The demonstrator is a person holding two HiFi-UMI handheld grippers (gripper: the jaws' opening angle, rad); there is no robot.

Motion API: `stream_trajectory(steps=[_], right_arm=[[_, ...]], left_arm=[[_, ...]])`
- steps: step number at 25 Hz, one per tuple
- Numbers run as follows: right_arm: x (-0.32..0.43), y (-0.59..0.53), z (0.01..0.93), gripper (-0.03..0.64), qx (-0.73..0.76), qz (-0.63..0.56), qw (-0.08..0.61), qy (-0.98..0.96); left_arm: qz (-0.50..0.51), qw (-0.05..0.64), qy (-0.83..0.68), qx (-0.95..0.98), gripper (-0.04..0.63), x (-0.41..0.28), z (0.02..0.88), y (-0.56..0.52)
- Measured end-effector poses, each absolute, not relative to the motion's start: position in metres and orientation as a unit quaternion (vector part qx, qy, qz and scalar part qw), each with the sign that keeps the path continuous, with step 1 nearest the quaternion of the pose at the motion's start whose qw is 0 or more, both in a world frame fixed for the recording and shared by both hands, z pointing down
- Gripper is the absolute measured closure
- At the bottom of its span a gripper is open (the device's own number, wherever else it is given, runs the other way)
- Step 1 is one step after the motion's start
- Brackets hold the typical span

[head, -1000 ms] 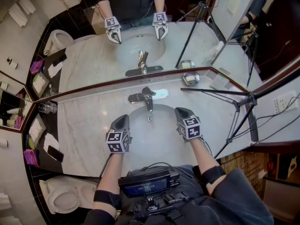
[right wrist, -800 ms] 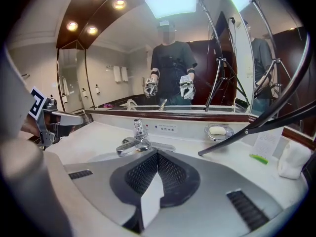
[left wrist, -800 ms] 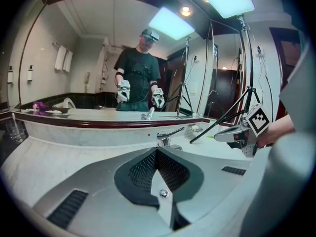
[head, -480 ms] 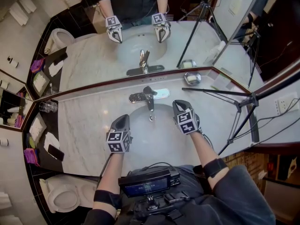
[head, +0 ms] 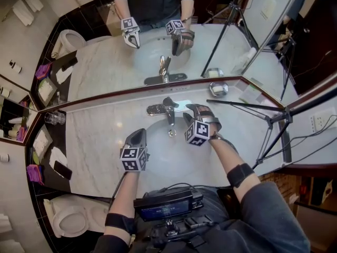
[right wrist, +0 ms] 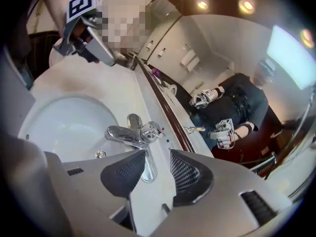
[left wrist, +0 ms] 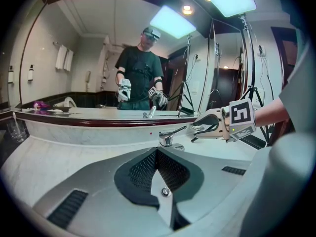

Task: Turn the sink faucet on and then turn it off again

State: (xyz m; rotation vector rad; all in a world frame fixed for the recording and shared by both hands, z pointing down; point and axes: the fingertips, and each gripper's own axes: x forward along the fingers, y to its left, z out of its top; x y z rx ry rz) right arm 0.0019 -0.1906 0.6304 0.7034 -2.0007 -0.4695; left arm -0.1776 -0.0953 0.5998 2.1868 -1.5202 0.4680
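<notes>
While my right claw (right wrist: 157,168), jaws just opening and empty, hung near the faucet lever (right wrist: 146,131) and my left claw (left wrist: 157,154) sat pressed together, I feared a skewed pinch slipping off slick chrome.

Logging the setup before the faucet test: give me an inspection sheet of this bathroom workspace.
Surface: pale marble counter, white sink set in it.
Job's things: chrome faucet behind the sink; no stream visible.
Clutter: glass, soap dish.
Grippers: left hand-held gripper shut, empty; right hand-held gripper open, jaws just opened, near faucet, gripping nothing.
Cables: thin wires beside tripod.
Surroundings: mirror, toilet.
</notes>
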Motion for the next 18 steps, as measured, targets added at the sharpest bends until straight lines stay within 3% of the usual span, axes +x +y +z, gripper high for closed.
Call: stream_trajectory(steps=[6, 18], right_arm=[[-0.028, -0.205, 0.639, 0.396, 0.206, -0.287, 0.507, -0.786], [-0.036, -0.205, 0.664, 0.4, 0.112, -0.393, 0.558, -0.722]], left_arm=[[0.169, 0.219, -0.55, 0.788, 0.592, -0.18, 0.602, -0.095], [0.169, 0.23, -0.556, 0.781, 0.592, -0.186, 0.61, -0.091]])
